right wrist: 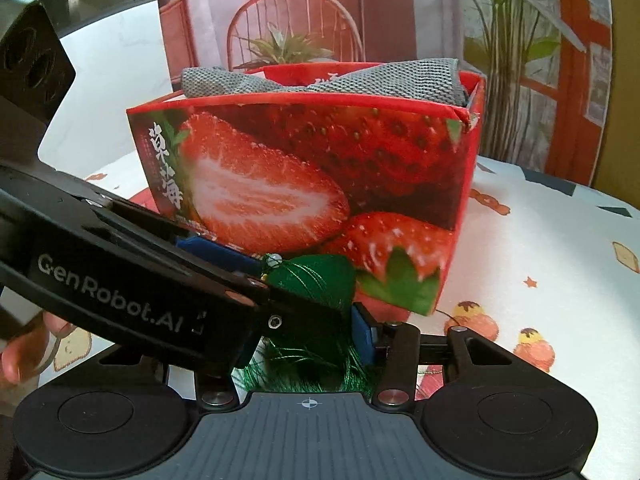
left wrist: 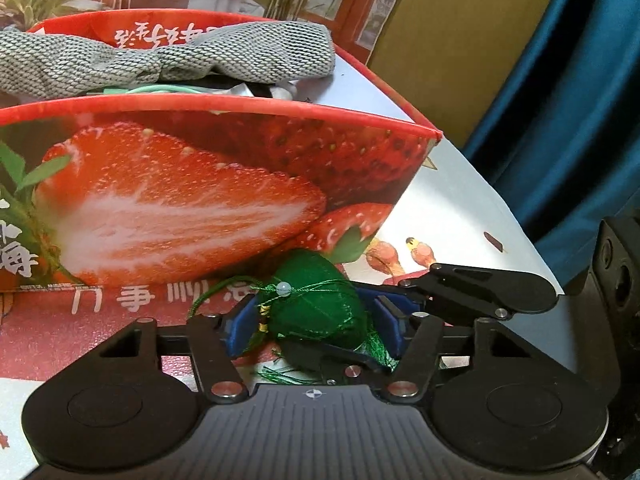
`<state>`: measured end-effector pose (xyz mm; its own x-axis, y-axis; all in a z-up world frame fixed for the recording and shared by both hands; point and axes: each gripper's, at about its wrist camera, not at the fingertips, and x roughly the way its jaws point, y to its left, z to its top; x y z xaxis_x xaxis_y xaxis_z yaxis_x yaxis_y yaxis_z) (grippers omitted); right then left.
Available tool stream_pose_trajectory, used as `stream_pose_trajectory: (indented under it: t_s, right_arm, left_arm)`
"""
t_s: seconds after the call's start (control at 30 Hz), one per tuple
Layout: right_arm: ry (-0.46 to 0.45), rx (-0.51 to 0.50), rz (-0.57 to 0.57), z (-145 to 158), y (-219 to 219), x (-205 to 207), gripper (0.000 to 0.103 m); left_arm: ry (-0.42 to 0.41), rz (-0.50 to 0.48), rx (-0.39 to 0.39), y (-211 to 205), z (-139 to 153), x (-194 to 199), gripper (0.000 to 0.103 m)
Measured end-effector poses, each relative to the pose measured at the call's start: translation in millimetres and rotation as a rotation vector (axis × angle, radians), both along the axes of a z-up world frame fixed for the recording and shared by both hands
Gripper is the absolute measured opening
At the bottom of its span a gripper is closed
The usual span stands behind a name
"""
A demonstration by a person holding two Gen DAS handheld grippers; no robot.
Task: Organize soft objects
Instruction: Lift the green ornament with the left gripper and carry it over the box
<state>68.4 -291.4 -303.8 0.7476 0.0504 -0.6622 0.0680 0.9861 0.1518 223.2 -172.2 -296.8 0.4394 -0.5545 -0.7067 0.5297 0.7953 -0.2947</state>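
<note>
Left gripper (left wrist: pixel 312 324) closed around green silk pouch (left wrist: pixel 316 304); blue pads (left wrist: pixel 240 330) touch its sides. Right gripper (right wrist: pixel 308 344) straddles the tassel (right wrist: pixel 308 372), grip unclear. Pouch on tablecloth (right wrist: pixel 540 248) against near wall of strawberry-print box (right wrist: pixel 320 168). Pick step; next lift over rim, beside knitted grey cloth (left wrist: pixel 160 56).

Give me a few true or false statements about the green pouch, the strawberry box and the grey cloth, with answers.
1. The green pouch lies outside the strawberry box, in front of it. True.
2. The grey cloth lies on the table. False: it rests on top of the box.
3. Both hand-held grippers are at the pouch. True: left, right.
4. The box is blue. False: it is red.
</note>
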Motion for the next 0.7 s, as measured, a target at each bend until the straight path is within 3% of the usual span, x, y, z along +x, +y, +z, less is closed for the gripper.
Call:
stream_pose_trajectory:
  t_s: [0.7]
  right_arm:
    - [-0.049, -0.058, 0.023, 26.1, 27.7, 5.5, 0.043]
  left_arm:
    - [-0.029, 0.014, -0.086, 33.3, 15.2, -5.8, 0.06]
